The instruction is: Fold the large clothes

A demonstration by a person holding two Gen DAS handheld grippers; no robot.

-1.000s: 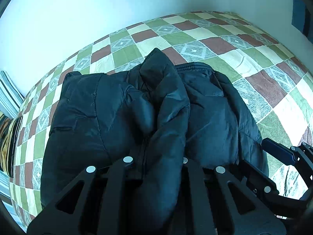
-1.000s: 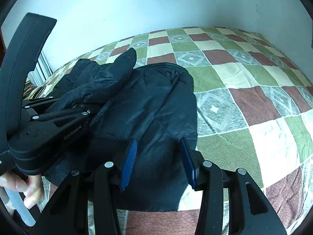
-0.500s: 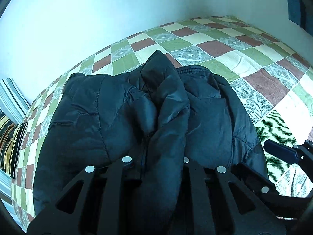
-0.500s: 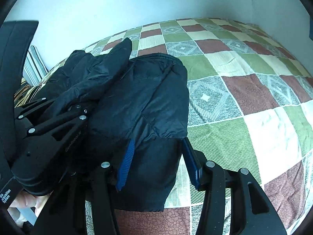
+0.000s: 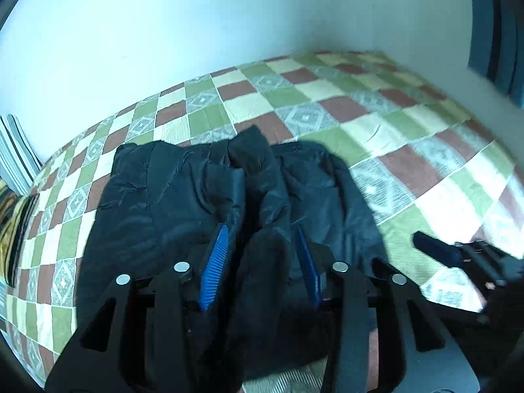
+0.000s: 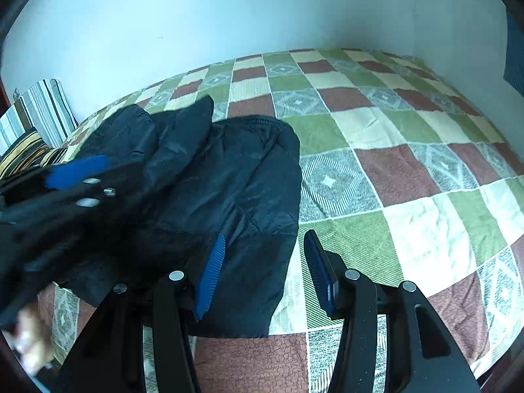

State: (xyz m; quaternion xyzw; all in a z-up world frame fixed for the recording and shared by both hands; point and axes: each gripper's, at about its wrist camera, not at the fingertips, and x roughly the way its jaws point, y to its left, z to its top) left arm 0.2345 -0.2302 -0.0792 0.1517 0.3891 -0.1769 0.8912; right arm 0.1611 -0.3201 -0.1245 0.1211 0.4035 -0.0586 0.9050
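Left jaws: the left gripper has just been opening; half a second ago its blue pads were shut out of sight on the dark fold, and now they stand apart, with the raised sleeve ridge of the black puffer jacket lying loose between them, no longer pinched.
Right jaws: the right gripper is apart and unchanged, its pads clear of the cloth, over the jacket's near right hem where it meets the checked bedspread.
Jacket: lies on the bedspread, towards its striped-pillow side, sleeves folded in over the body, one sleeve cuff sticking up at the jacket's far edge.
What has changed: the left gripper has let go and drawn up and back from the jacket; the view is blurred with that motion.
Meaning for the task: the sleeve fold looks placed; likely next is a fresh grip at the hem to fold the body over.
Risk: puffy, slippery fabric may spring open.
Person: a hand shows at the jacket's near left.
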